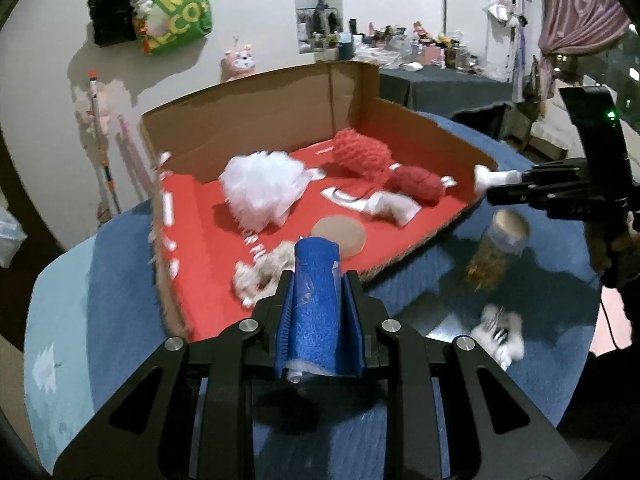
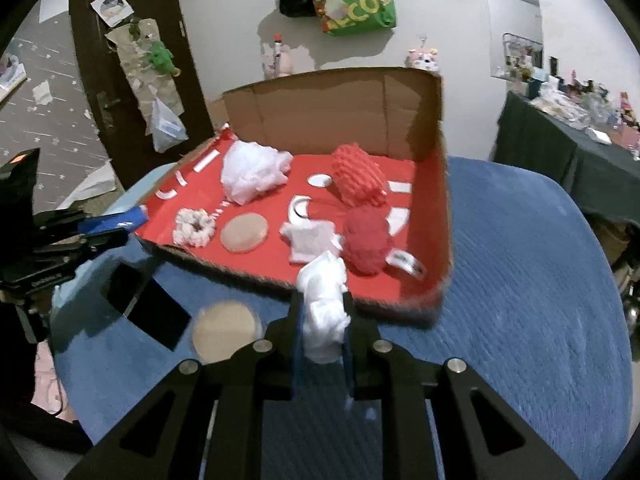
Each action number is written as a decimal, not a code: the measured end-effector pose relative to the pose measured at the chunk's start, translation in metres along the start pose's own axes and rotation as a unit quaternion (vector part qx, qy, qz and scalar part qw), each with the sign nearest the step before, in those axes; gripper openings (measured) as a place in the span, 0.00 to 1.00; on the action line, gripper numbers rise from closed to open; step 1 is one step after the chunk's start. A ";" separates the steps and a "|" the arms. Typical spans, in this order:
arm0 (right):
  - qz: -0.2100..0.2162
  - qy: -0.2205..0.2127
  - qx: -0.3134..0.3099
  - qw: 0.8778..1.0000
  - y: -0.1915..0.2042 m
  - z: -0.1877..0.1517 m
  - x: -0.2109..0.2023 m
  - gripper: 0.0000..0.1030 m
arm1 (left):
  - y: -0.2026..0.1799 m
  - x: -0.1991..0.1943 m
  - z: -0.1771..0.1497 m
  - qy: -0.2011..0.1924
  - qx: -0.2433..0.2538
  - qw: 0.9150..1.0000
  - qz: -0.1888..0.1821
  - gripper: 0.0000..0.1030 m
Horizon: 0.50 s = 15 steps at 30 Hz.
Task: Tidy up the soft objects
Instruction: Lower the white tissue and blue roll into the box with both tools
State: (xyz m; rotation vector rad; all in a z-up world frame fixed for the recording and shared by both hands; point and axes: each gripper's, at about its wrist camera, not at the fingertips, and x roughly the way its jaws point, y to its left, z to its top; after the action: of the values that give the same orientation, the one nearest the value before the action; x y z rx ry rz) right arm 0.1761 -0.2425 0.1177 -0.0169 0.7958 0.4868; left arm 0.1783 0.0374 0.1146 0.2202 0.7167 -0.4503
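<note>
Both claws were carrying soft things toward the red-lined cardboard box (image 2: 436, 128) on the blue-covered bench (image 2: 520, 280). The left claw (image 1: 316, 280) pinched a blue foam roll (image 1: 314, 300) just before the box's near edge; the right claw (image 2: 322, 312) pinched a white fluffy wad (image 2: 324, 304) at that same edge. Next, probably, each needed a free spot inside. Only the right view showed the scrunchie (image 2: 195, 227) whole; only the left showed a jar (image 1: 500, 248) beside the box.
</note>
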 end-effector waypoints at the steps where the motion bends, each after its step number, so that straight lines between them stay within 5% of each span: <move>1: 0.005 0.001 -0.002 1.000 0.001 0.005 0.002 0.17 | -0.001 0.004 0.004 0.002 0.000 1.000 -0.007 0.22; 8: 0.038 0.018 -0.026 0.999 0.013 0.048 0.024 0.17 | -0.006 0.043 0.044 0.032 0.004 0.999 -0.040 0.22; 15: 0.041 0.086 -0.042 0.995 0.016 0.092 0.082 0.17 | -0.010 0.094 0.076 0.076 0.040 0.995 -0.051 0.22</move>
State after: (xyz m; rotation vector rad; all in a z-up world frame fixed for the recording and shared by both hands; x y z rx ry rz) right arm 0.2804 -0.1768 0.1289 -0.1051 0.9467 0.6031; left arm 0.2802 -0.0278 0.1067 0.2959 0.8631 -0.5641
